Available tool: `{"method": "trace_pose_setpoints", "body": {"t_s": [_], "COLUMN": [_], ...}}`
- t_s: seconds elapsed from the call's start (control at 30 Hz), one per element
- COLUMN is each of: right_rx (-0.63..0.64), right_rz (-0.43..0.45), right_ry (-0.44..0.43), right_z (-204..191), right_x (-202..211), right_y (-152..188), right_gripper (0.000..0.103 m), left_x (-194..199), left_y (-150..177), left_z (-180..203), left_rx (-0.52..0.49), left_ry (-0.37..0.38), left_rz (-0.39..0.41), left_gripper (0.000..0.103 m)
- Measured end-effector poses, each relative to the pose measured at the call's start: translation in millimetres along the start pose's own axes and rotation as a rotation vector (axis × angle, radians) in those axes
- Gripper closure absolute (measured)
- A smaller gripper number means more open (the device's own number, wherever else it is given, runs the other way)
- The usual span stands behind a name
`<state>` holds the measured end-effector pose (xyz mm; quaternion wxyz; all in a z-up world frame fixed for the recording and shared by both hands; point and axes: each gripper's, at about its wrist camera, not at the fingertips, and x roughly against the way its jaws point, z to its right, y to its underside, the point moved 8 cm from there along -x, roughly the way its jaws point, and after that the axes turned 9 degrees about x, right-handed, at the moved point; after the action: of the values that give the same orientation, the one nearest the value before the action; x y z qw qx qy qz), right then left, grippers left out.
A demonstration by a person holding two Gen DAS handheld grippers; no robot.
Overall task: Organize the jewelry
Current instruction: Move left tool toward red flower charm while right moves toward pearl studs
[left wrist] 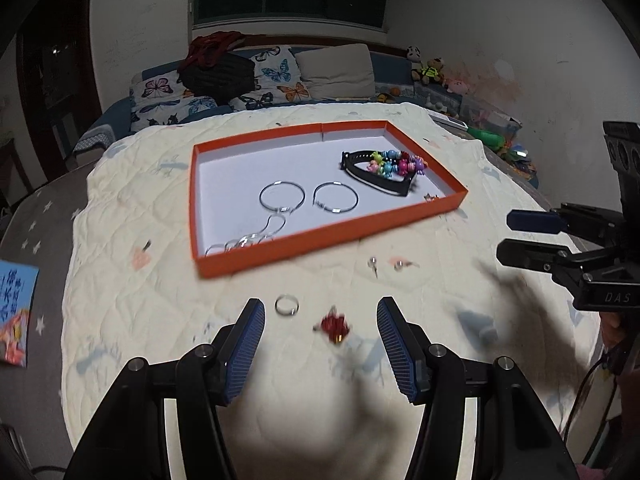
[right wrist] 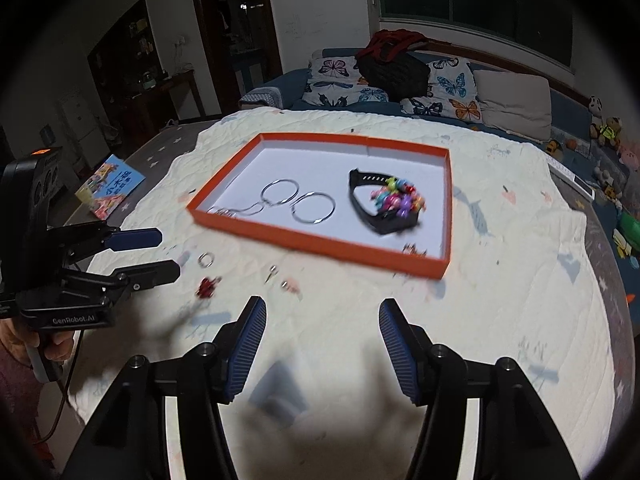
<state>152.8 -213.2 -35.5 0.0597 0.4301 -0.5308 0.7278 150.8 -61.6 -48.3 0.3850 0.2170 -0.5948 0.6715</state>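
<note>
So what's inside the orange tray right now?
The orange tray holds two silver hoops, a silver chain, a black watch and colourful beads; the beads cover part of the strap.

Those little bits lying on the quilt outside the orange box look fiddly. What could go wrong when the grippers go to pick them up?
The small silver ring and the red charm lie flat on a soft quilt, so the left gripper, now open above them, might pinch cloth or flick a piece away. The ring and charm sit close together, so closing on one could nudge the other. The pictures are blurred, so aiming at the tiny earrings may be hard.
</note>
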Motion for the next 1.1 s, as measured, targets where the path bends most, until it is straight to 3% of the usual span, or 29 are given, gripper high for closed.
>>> {"method": "trace_pose_setpoints", "body": {"t_s": [0.17,0.33,0.5,0.93,1.1], "right_rx": [-0.017,-0.037,-0.032,-0.045,-0.026], "right_rz": [0.012,0.012,0.008,0.025,0.02], "right_ry": [0.003,0.013,0.047,0.004,-0.008], "right_z": [-18,-28,-32,-41,-43], "right_x": [11,17,22,25,17], "right_y": [18,30,40,41,38], "right_gripper": [0.038,0.038,0.038,0.039,0.039], "left_x": [14,14,14,12,6], "left_y": [32,41,39,39,38], "left_z": [-2,1,11,11,10], "left_rx": [-0.002,0.015,0.017,0.068,0.064], "left_ry": [-0.018,0.0,0.032,0.046,0.043], "left_rz": [0.003,0.012,0.027,0.039,0.031], "left_gripper": [0.041,0.041,0.041,0.045,0.051]}}
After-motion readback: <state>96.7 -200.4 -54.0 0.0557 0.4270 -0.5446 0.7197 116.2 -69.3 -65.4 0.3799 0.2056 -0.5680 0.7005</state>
